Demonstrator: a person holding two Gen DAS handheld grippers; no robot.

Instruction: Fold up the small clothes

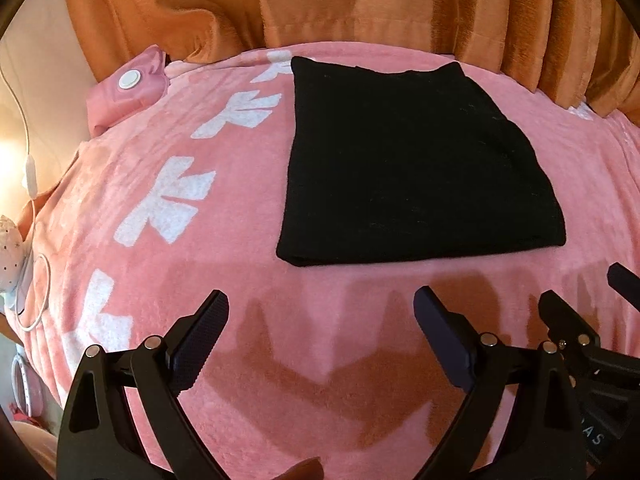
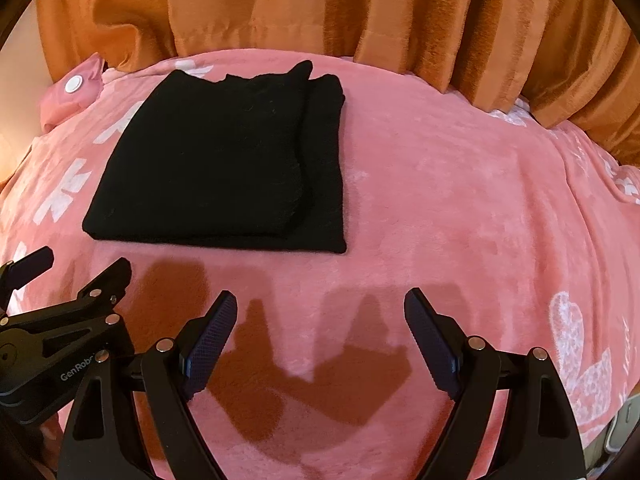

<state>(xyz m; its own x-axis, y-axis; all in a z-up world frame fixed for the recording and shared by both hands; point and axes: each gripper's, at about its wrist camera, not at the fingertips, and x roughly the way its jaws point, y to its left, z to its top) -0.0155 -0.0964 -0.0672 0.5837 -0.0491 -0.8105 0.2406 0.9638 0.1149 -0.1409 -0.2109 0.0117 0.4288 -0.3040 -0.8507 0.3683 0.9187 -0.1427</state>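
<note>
A black garment (image 1: pixel 404 160) lies folded into a flat rectangle on the pink blanket (image 1: pixel 248 264); it also shows in the right wrist view (image 2: pixel 224 164), with a narrower folded layer on top. My left gripper (image 1: pixel 320 308) is open and empty, held above the blanket just short of the garment's near edge. My right gripper (image 2: pixel 320 306) is open and empty too, near and to the right of the garment's near edge. Each gripper shows at the side of the other's view: the right one (image 1: pixel 580 300), the left one (image 2: pixel 84 264).
Orange curtains (image 1: pixel 360 4) hang behind the bed. A pink pillow with a white button (image 1: pixel 128 80) lies at the back left. A white cable (image 1: pixel 28 160) and small items sit at the left edge. White prints mark the blanket (image 2: pixel 580 360).
</note>
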